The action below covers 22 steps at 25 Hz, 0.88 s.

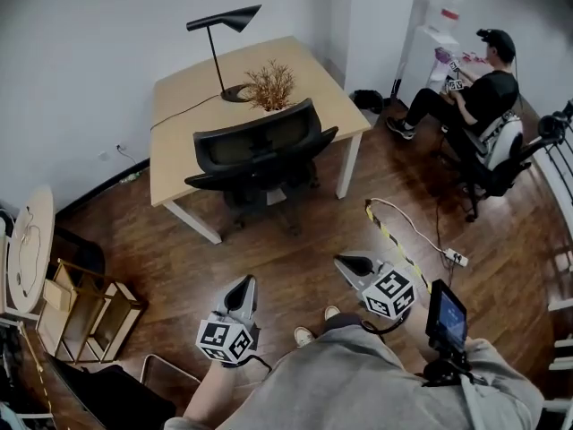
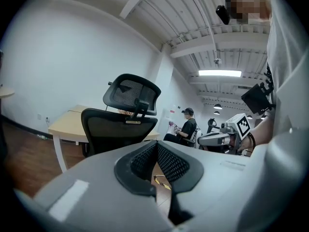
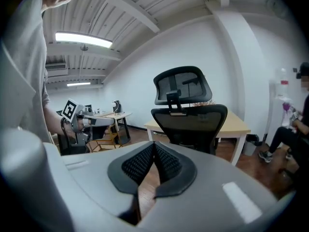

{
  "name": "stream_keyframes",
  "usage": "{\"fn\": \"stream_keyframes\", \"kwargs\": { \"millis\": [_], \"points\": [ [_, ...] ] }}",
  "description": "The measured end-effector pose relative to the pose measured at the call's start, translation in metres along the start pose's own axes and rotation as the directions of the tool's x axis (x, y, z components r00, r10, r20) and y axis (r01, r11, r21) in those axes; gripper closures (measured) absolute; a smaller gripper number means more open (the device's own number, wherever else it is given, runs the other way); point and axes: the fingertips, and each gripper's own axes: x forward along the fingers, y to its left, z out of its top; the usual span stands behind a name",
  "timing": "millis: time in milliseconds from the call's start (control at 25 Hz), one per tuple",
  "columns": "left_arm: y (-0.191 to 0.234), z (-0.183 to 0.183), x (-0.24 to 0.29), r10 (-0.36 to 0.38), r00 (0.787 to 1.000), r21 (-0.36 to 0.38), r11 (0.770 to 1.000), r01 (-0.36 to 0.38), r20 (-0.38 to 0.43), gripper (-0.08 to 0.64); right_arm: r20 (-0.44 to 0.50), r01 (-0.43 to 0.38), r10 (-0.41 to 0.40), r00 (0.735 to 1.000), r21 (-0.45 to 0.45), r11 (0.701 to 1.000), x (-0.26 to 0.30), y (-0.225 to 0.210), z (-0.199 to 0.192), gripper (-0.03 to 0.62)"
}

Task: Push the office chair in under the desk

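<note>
The chair (image 1: 260, 155) stands at the desk (image 1: 183, 92), not fully under, well apart from the left gripper (image 1: 243, 287) and right gripper (image 1: 352, 263), both with jaws closed on nothing. Pushed off-centre it could swivel (the seat likely turns freely), jamming an armrest (image 1: 322, 138) against the desk edge.

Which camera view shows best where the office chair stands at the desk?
The head view: it shows the office chair from above, at the near edge of the desk. Both gripper views show it only from behind, covering much of the desk.
</note>
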Motion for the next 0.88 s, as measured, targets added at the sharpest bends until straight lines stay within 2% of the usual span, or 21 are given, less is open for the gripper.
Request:
{"fn": "stream_keyframes", "kwargs": {
  "millis": [200,480,880],
  "points": [
    [-0.017,-0.010,0.001,0.006,1.000,-0.003,1.000,-0.006,0.000,0.560,-0.004,-0.052,0.052,0.999,0.013,0.999,0.002,0.021,-0.007,0.584],
    [-0.035,-0.013,0.020,0.004,1.000,0.011,1.000,-0.004,0.008,0.560,0.007,-0.133,0.133,0.991,-0.048,0.990,0.013,0.027,0.003,0.586],
    [-0.029,0.002,0.028,0.049,0.999,0.024,0.999,-0.049,0.012,0.560,0.003,-0.180,0.180,0.984,-0.046,0.983,0.036,0.024,0.019,0.586]
  ]
}}
